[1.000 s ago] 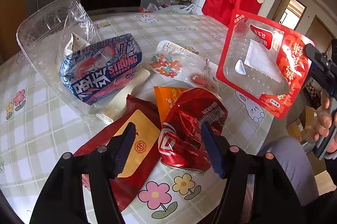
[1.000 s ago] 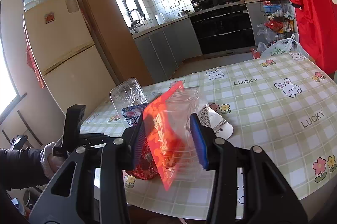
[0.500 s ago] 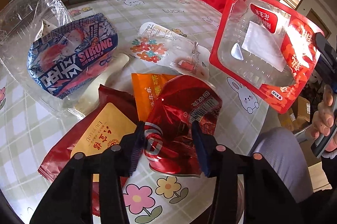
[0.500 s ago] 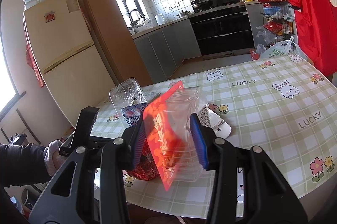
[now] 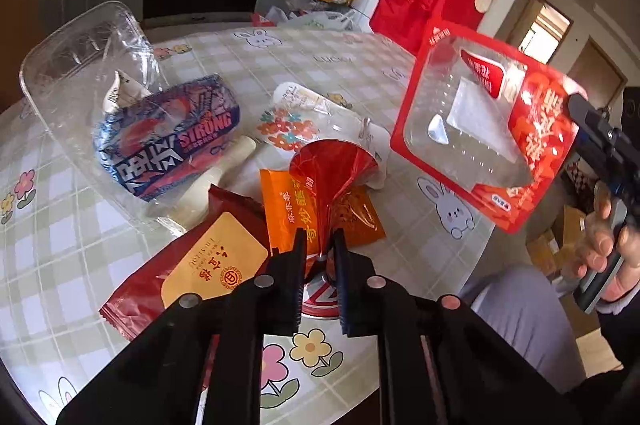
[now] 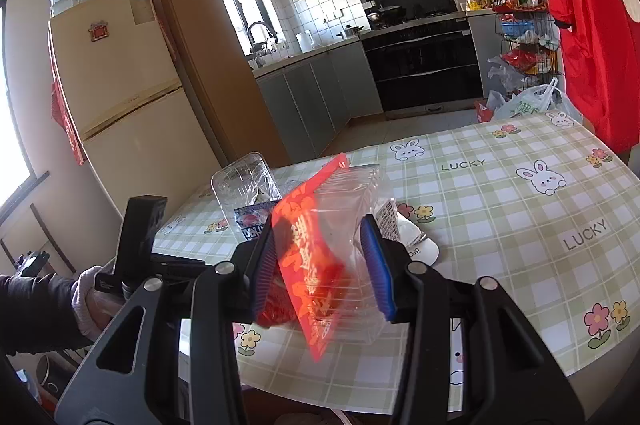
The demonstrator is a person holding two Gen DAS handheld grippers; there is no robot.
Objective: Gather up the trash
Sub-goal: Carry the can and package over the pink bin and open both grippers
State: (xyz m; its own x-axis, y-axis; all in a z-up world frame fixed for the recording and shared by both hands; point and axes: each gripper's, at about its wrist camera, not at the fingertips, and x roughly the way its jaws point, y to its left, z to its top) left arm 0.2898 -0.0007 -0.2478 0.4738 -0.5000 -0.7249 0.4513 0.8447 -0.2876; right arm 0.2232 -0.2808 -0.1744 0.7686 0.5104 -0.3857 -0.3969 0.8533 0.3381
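Note:
In the left wrist view my left gripper [image 5: 320,241] is closing on a shiny red foil bag [image 5: 332,165]. The pads pinch its near end, and the foil flares out ahead of them like a cone. My right gripper [image 6: 318,231] is shut on a red-and-clear plastic tray package [image 6: 316,253], held tilted above the table's near edge. That package [image 5: 480,129] also shows at the right of the left wrist view, with the right gripper [image 5: 600,145] and the hand behind it.
On the checked tablecloth [image 5: 60,225] lie a clear clamshell [image 5: 80,65], a blue "STRONG" wrapper [image 5: 172,137], an orange packet [image 5: 288,209], a dark red packet with a gold label [image 5: 192,265] and a white floral pouch [image 5: 296,121]. Kitchen cabinets stand beyond.
The left jaws have drawn together around the red foil bag and squashed it flat between them. The right gripper and its package have stayed put.

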